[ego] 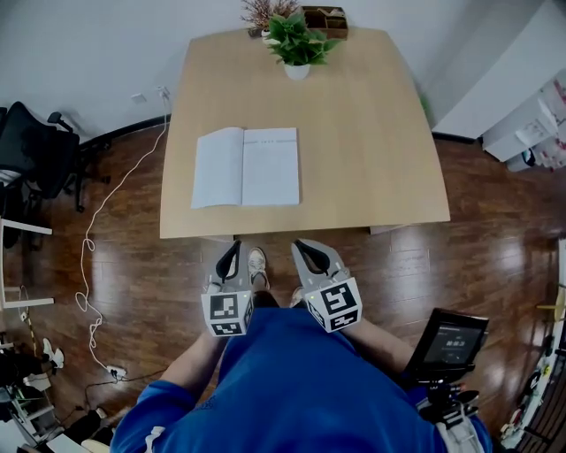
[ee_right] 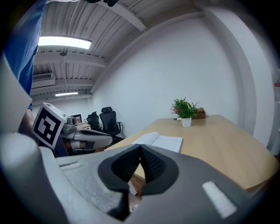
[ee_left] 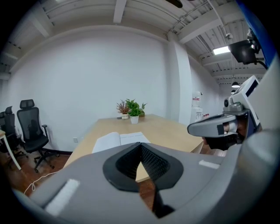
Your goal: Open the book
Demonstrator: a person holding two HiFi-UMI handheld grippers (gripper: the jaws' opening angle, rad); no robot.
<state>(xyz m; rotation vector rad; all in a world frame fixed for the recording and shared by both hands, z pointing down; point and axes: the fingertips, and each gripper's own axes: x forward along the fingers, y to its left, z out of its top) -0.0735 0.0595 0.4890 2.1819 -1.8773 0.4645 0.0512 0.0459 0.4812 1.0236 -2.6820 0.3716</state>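
Wooden table (ego: 371, 142) | book (ego: 246, 166) lies open, print unreadable | left gripper (ego: 232, 247), right gripper (ego: 306, 246) both closed, empty

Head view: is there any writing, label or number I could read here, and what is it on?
Nothing can be read.
On the book: faint print on the open pages, too small.
On the screen at lower right: pale marks, too small.
On the left cube and right cube: black-and-white patterns, no words.

Light wooden table (ego: 371, 159), open book (ego: 246, 166) lying flat, potted plant (ego: 297, 44) and wooden box (ego: 325, 19) at far edge
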